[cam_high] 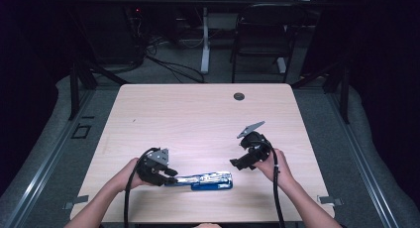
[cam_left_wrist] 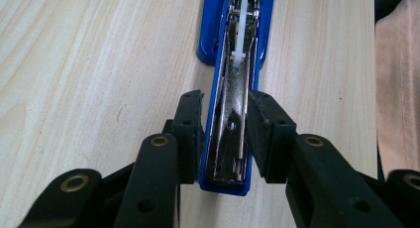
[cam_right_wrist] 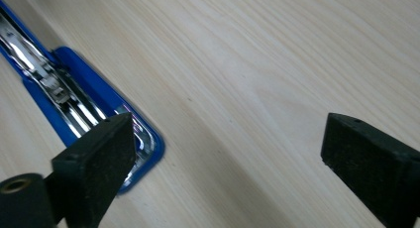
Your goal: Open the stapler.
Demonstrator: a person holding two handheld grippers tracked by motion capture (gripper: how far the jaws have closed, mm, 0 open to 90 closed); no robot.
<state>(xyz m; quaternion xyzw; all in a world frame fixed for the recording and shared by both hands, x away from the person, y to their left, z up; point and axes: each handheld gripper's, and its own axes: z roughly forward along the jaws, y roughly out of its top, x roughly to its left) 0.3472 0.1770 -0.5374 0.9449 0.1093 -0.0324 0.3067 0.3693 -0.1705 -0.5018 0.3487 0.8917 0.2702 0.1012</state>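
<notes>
Near the table's [cam_high: 148,104] front edge, the blue metal stapler [cam_high: 210,180] lies opened flat; left gripper [cam_left_wrist: 225,134] jaws clamp its end, right gripper [cam_high: 243,162] jaws gape, empty; closing it seems left.

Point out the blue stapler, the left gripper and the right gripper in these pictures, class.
blue stapler [cam_high: 210,180], high view, on its opened metal channel.
left gripper [cam_left_wrist: 225,134], left gripper view, midway between its fingertips.
right gripper [cam_right_wrist: 228,143], right gripper view, midway between its fingertips.
</notes>
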